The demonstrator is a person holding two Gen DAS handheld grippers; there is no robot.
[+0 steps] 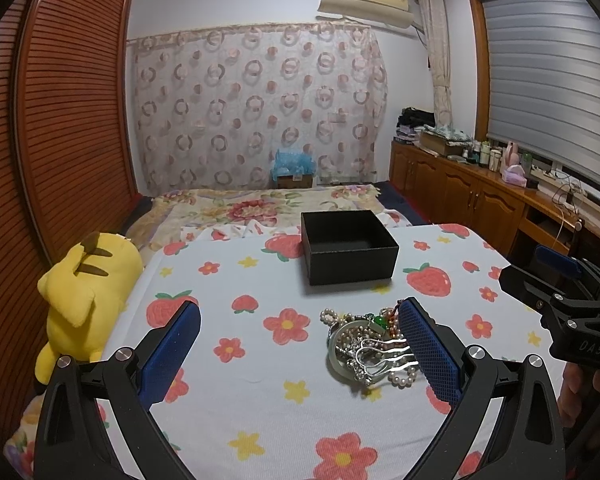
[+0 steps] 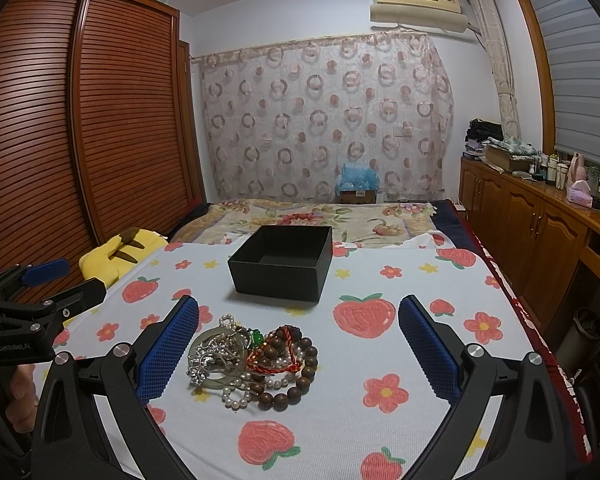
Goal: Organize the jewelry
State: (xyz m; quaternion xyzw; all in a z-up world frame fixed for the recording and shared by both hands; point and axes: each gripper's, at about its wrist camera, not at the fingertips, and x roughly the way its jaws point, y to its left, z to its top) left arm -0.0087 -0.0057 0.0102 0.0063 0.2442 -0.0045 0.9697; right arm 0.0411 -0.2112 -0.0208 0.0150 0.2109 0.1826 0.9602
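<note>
A tangled pile of jewelry (image 1: 366,346) lies on the strawberry-print cloth: pearl strands, a pale bangle, silver pieces and a green bead. In the right wrist view the pile (image 2: 252,362) also shows brown wooden beads and red cord. An open, empty black box (image 1: 349,252) (image 2: 283,262) stands behind the pile. My left gripper (image 1: 300,344) is open and empty, its right finger just beside the pile. My right gripper (image 2: 299,344) is open and empty, with the pile between its fingers, near the left one. Each gripper shows at the edge of the other's view.
A yellow plush toy (image 1: 82,296) lies at the cloth's left edge by the slatted wardrobe (image 1: 64,120). A flowered quilt (image 2: 320,216) covers the bed behind the box. Wooden cabinets (image 2: 540,232) with clutter line the right wall.
</note>
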